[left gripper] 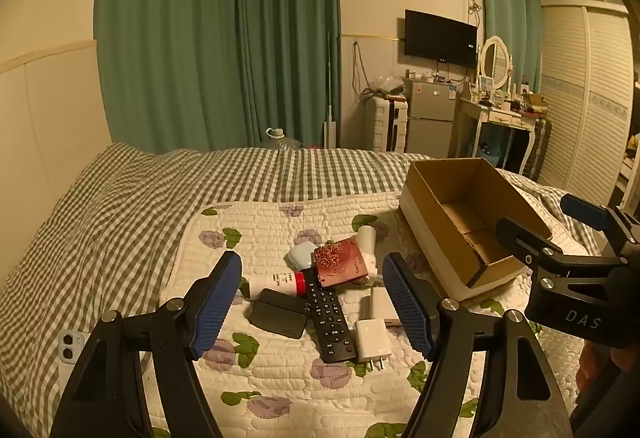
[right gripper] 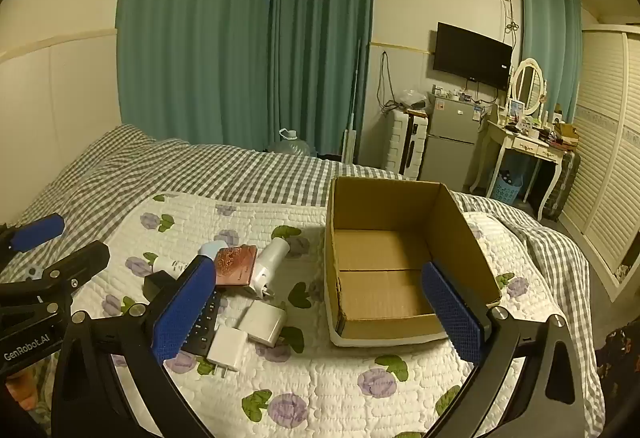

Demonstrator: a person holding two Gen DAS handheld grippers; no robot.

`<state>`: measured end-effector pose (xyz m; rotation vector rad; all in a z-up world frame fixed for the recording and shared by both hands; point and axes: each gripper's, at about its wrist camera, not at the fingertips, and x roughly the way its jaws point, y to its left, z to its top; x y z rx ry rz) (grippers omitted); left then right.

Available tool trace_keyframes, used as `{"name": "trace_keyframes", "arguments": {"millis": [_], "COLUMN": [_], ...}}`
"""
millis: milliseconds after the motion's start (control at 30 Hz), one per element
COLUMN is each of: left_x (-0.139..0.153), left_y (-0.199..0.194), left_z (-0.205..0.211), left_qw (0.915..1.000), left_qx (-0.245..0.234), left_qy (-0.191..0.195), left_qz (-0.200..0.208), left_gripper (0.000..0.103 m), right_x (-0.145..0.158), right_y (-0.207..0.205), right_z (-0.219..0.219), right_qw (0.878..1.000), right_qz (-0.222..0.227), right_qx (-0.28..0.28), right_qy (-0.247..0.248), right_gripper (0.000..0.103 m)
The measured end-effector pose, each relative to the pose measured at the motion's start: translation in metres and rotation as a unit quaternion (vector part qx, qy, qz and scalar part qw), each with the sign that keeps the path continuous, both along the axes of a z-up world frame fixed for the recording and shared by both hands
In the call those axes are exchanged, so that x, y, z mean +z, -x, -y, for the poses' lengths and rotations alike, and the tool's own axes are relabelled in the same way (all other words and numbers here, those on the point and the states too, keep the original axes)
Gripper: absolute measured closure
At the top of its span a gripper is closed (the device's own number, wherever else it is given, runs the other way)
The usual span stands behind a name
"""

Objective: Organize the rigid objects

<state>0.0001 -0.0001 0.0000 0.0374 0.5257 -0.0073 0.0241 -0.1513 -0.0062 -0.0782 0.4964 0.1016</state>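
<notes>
A pile of small objects lies on the flowered quilt: a black remote, a black box, white chargers, a red-capped white tube, a red flowered card case, a pale blue case and a white plug device. An empty cardboard box stands to their right. My left gripper is open above the pile, holding nothing. My right gripper is open and empty in front of the box; the pile is to its left.
The bed has a grey checked cover. A white phone lies at the left on the cover. Green curtains, a fridge, a dressing table and a wardrobe stand beyond the bed.
</notes>
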Motion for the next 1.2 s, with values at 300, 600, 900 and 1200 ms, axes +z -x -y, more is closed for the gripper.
{"name": "trace_keyframes", "arguments": {"millis": [300,600,900,1200], "left_x": [0.000,0.000,0.000,0.000], "left_y": [0.000,0.000,0.000,0.000], "left_z": [0.000,0.001,0.001,0.001], "left_qw": [1.0000,1.0000,1.0000,1.0000], "left_qx": [-0.001,-0.001,-0.001,-0.001], "left_qy": [0.003,0.003,0.002,0.002], "left_qz": [-0.007,-0.008,-0.008,-0.008], "left_gripper": [0.027,0.027,0.027,0.027], "right_x": [0.000,-0.001,-0.002,-0.005], "right_y": [0.000,0.000,0.000,0.002], "right_z": [-0.001,-0.002,-0.003,-0.004], "right_qw": [1.000,1.000,1.000,1.000], "right_qz": [0.000,-0.002,-0.004,-0.005], "right_qx": [0.000,0.001,0.000,0.004], "right_qy": [0.003,0.002,0.003,0.003], "right_gripper": [0.000,0.000,0.000,0.000]}}
